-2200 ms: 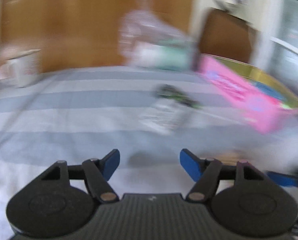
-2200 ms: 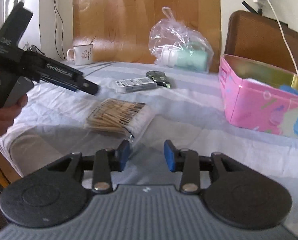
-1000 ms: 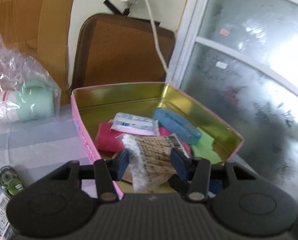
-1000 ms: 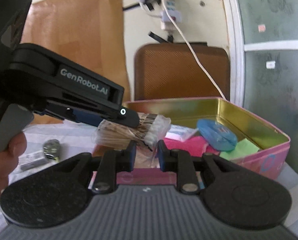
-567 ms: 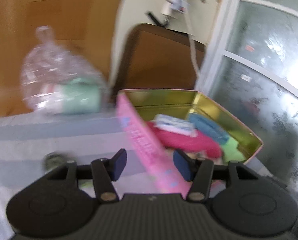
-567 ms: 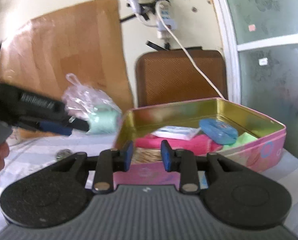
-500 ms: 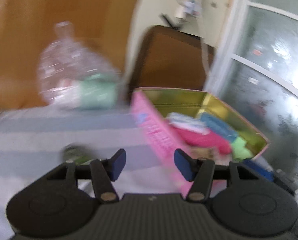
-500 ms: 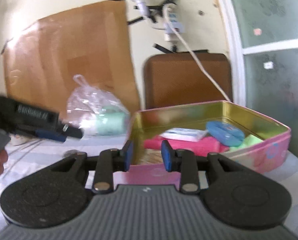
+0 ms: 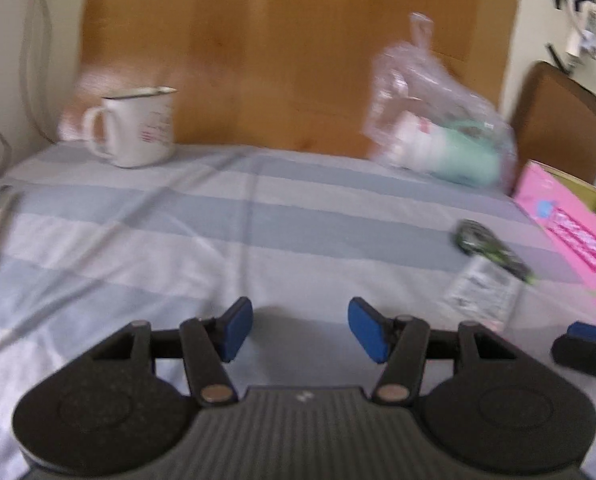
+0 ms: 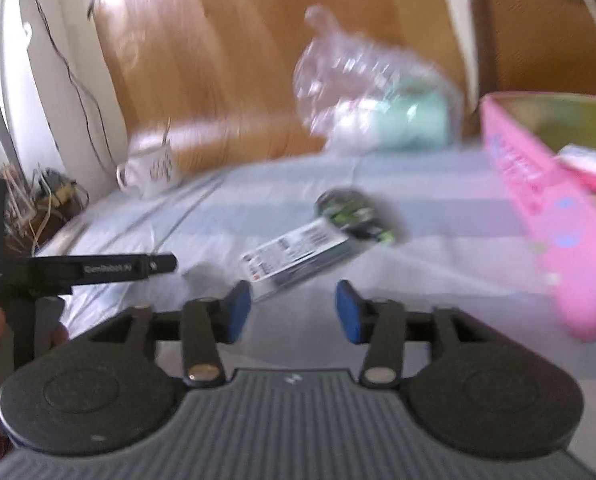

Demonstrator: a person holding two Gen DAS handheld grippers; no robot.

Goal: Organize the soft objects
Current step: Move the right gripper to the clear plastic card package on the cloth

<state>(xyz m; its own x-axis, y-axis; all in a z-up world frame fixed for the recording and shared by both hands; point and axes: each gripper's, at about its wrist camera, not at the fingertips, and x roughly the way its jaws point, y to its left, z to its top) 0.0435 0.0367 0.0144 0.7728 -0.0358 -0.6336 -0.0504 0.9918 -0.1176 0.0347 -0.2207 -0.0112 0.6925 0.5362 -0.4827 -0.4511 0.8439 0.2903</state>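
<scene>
Your blue-and-white striped cloth point(image 9: 225, 216) covers the surface. Pink rectangular tin with gold inside point(image 10: 538, 184) sits at its right edge, soft items already in it, blurred. Flat printed packet point(image 10: 298, 256) and round green-black tape dispenser point(image 10: 350, 208) lie touching, mid-cloth. Right gripper point(image 10: 293, 312): jaws just opened, wide, nothing between. Left gripper point(image 9: 300, 330): jaws apart, empty.
</scene>
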